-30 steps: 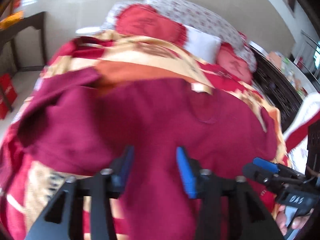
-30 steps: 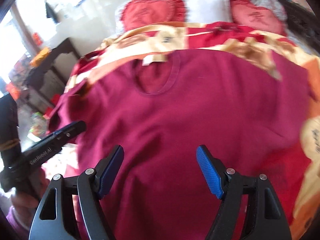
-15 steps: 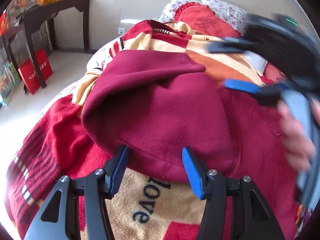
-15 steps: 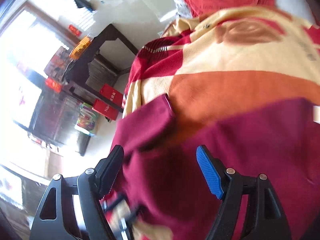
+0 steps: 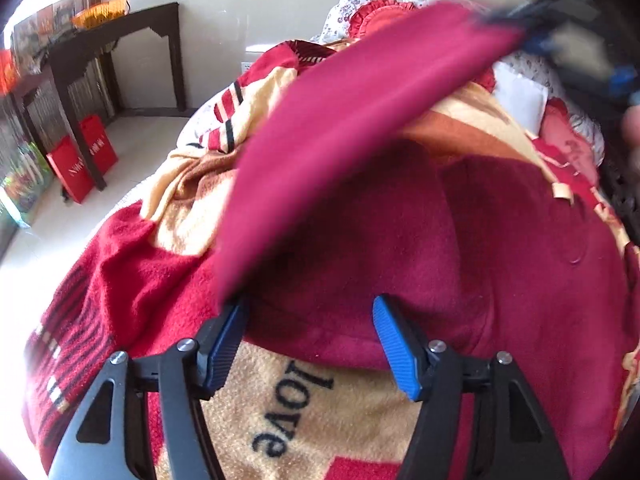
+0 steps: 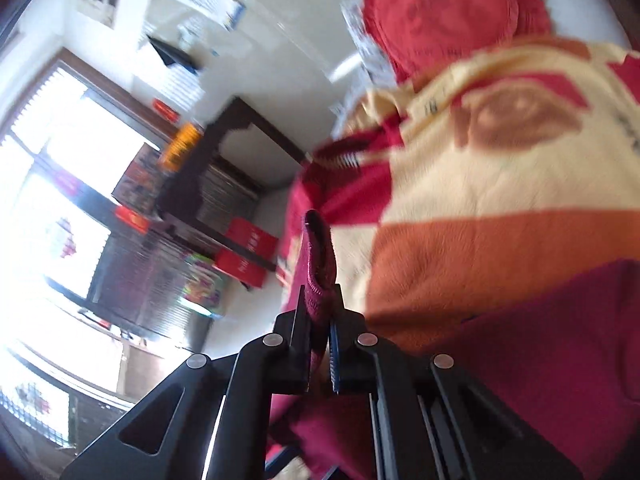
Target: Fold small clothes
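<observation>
A maroon long-sleeved shirt (image 5: 500,264) lies spread on a red, cream and orange blanket (image 5: 304,412) on a bed. My right gripper (image 6: 320,312) is shut on the shirt's sleeve cuff (image 6: 318,248), which sticks up between its fingers. In the left wrist view that sleeve (image 5: 352,112) stretches up and across to the blurred right gripper (image 5: 532,36) at the top right. My left gripper (image 5: 310,340) hovers low over the shirt's near edge. Its jaws are opening, with fabric lying beneath the gap and the pads (image 5: 396,344) not pressing on it.
A dark wooden side table (image 5: 120,36) stands by the wall at the left, with red bags (image 5: 80,164) on the floor under it. Red pillows (image 6: 452,12) and a white one (image 5: 520,96) lie at the head of the bed. A bright window (image 6: 40,200) is on the left.
My right gripper has shut on the sleeve cuff and raised it, so the sleeve now spans the left view. My left gripper has moved closer to the shirt's edge with wider jaws.
</observation>
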The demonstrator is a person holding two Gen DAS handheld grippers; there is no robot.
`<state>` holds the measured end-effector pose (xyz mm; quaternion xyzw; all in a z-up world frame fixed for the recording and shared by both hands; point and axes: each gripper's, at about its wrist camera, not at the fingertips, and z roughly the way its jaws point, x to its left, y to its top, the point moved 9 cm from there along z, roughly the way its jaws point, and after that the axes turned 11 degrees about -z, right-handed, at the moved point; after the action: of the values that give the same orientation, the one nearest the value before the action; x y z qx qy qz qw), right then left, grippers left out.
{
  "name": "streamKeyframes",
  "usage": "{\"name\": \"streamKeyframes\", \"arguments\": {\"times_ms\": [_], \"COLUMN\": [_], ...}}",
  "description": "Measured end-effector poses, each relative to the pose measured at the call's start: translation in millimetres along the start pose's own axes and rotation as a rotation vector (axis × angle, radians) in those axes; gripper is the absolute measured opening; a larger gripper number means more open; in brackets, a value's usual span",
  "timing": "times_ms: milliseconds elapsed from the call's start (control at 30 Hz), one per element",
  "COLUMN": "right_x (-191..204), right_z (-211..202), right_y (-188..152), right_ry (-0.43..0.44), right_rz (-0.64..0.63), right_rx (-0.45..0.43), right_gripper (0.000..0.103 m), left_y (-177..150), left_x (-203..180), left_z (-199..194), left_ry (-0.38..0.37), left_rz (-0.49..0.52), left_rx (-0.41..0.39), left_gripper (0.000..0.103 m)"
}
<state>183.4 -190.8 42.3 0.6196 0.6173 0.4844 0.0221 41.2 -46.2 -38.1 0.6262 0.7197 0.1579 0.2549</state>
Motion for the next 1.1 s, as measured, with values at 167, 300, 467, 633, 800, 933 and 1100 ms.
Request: {"name": "streamKeyframes", "arguments": {"times_ms": [167,300,467,633,800,933,1100], "right_x": [9,-21,-82,-168,-210,-149,-54], "right_z": [-103,-176,-262,-295,-293,-243,-114], "right_y": [17,14,-11,-65,-102,-82,-74], "right_ry": [-0.071,-0.196,-0.398,-0.628,-0.898,-0.621,-0.251], "right_rz": [-0.111,-0.135,-0.116,-0.035,-0.072,-0.149,-0.301], "right_rx": [-0.125,-0.194,-0.226,-0.09,0.097,0.047,0.168], "right_gripper": [0.0,0.0,0.0,0.0,0.021,0.029,0.029], "left_y": [-15,-48,-74,-91,-88,-79,-68], "left_x": [-41,-72,-71,-64,-53,-48,-46], "left_z": [-41,-80,-85,-45,-28,-18,-10], "left_ry": [-0.091,-0.24,-0.227,-0.162,-0.14,-0.112,-0.127], "left_rz": [0.09,0.208,0.306,0.264,0.189,0.157,0.102], "left_rx": [-0.037,-0.025,-0.016,0.091,0.123,0.117,0.122], "left_gripper": [0.064,0.067,0.073,0.073,0.073,0.073,0.073]}}
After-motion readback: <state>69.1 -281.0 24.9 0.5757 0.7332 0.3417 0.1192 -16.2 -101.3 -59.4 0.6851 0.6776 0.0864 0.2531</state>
